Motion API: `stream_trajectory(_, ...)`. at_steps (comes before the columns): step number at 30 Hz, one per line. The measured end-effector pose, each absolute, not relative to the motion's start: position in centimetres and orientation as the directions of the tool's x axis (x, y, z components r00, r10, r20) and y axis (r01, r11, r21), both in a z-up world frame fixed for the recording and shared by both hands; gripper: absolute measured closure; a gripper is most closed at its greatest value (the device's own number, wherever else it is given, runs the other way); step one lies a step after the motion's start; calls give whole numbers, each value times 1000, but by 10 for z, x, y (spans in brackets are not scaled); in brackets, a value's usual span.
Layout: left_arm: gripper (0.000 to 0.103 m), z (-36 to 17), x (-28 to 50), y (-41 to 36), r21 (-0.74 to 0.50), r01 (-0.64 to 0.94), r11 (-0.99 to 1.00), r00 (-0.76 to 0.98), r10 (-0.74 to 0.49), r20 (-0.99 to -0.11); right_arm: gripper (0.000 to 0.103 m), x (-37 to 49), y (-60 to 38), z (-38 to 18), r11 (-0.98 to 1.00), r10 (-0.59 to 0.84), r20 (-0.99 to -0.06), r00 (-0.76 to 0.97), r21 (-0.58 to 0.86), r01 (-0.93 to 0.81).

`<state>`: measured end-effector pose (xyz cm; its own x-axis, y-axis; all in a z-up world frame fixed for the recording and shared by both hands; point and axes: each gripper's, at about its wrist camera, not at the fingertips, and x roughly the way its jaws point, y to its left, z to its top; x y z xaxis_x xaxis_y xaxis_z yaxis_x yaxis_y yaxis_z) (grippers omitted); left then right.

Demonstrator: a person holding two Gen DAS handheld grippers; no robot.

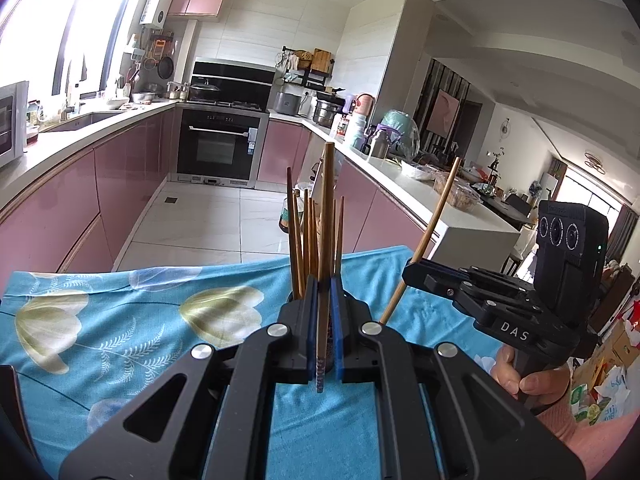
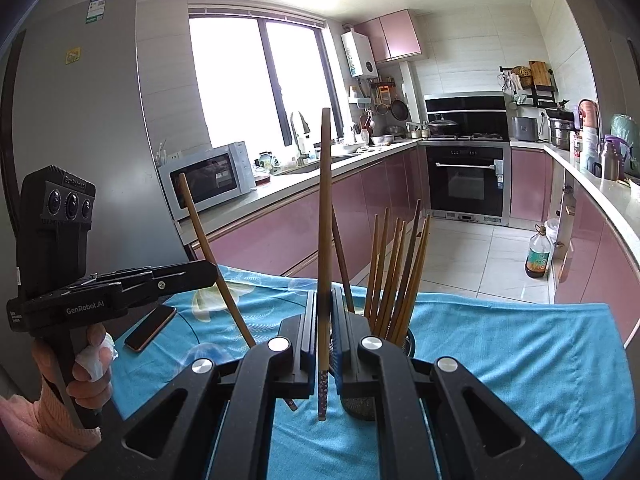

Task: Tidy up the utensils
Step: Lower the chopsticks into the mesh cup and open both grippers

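Observation:
My left gripper is shut on a brown chopstick that stands nearly upright, its patterned end hanging below the pads. Just behind it, several chopsticks stand in a dark holder. My right gripper, at the right, is shut on a second chopstick that leans right. In the right wrist view, the right gripper holds its chopstick upright beside the mesh holder of chopsticks. The left gripper holds its chopstick tilted.
A blue floral cloth covers the table. A phone lies on it at the left. Pink kitchen cabinets and counters ring the tiled floor, and an oil bottle stands on the floor. A hand grips each handle.

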<state>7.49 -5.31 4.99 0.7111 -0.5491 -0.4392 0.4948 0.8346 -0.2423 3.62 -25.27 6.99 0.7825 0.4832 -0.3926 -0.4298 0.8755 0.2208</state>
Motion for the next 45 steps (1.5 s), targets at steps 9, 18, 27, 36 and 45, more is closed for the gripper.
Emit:
stream_trajectory(9, 96, 68, 74, -57, -226, 506, 832, 729, -553, -405, 97, 40, -255, 81, 878, 478, -370, 797, 212, -429)
stream_trajectory(18, 96, 83, 72, -59, -229, 514, 827, 736, -562, -378, 97, 46, -262, 88, 883, 468, -348, 812, 215, -417)
stream_trajectory(27, 96, 91, 73, -64, -225, 520, 824, 746, -566, -350, 97, 59, -263, 88, 888, 457, -349, 818, 229, -399)
stream_trajectory(36, 96, 92, 78, -79, -198, 512, 836, 759, -548, -351, 97, 71, -266, 84, 894, 444, -359, 821, 241, -378)
stream_trajectory(45, 96, 79, 99, -88, -201, 496, 845, 740, -532, -410, 97, 84, -260, 69, 903, 427, -399, 811, 239, -358)
